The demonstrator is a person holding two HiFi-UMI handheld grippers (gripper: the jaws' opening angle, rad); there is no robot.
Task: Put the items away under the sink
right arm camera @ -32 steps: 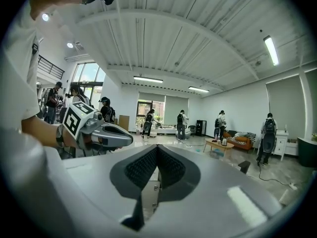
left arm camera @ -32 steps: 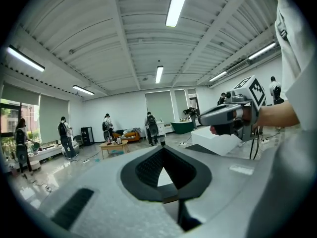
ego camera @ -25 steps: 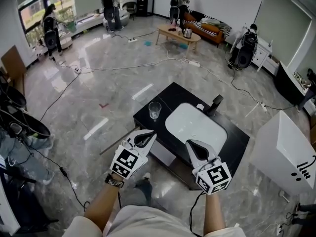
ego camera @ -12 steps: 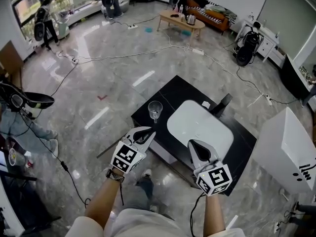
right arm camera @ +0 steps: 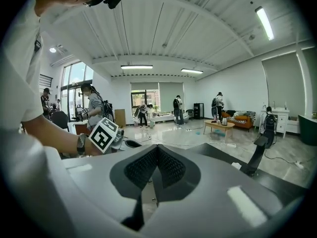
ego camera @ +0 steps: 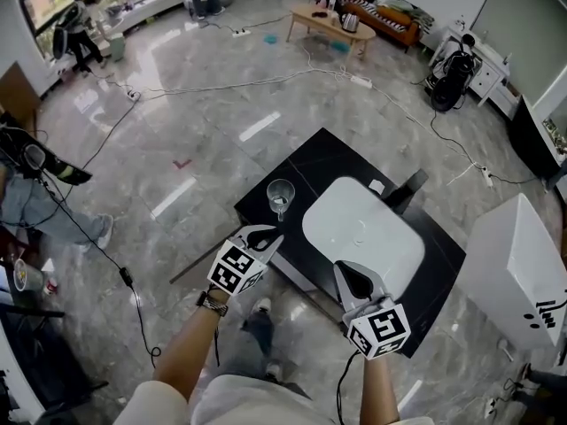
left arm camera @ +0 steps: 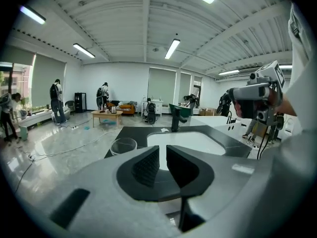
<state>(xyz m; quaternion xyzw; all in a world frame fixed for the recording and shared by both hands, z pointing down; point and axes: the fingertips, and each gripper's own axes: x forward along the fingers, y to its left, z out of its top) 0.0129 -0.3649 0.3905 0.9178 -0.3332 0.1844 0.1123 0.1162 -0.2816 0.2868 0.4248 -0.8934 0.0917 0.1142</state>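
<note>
The black counter [ego camera: 292, 171] carries the white sink [ego camera: 363, 233], and I have both tools in front of the sink's near edge. My left gripper [ego camera: 266, 235] sits off the sink's near-left corner. Its jaws have just been opening, stand only a crack apart and have nothing between them. My right gripper [ego camera: 347, 273], at the sink's near side, has its jaws pressed together and is empty. The glass [ego camera: 281, 195] stands upright just left of the sink, beyond the left gripper.

My worry is that the crack looks too narrow to pass round the glass. Going in like this would likely tip it over or push it off the counter on the side away from the sink. The glass is clear, thin-walled, smooth and round, so I expect it to slip in a light pinch. I can't tell whether it is empty.
</note>
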